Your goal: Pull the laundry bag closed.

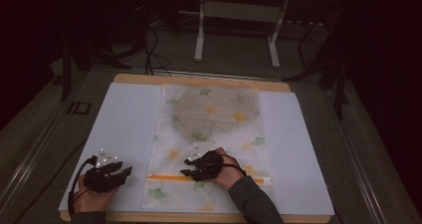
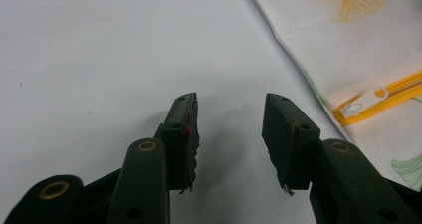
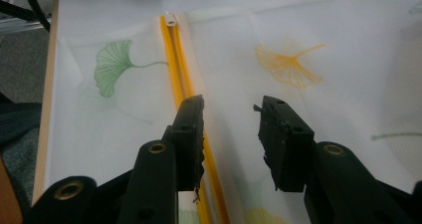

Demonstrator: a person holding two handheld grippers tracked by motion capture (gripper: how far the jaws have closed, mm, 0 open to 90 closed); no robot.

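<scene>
Orange zipper (image 3: 185,79) of pouch (image 1: 209,134) under right gripper (image 3: 229,109) wide jaws; left gripper (image 2: 230,112) jaws wide, empty, beside pouch.

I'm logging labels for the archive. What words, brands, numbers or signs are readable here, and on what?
None. The bag bears printed leaves and a yellow zipper, no lettering. Both tools' jaws and the white sheet carry no readable marks.

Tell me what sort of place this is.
Probably a lab or workshop recording station, not a home: a wooden board with a white sheet on a grey carpeted floor, a metal-framed stand behind, loose black cables, dim surroundings.
</scene>
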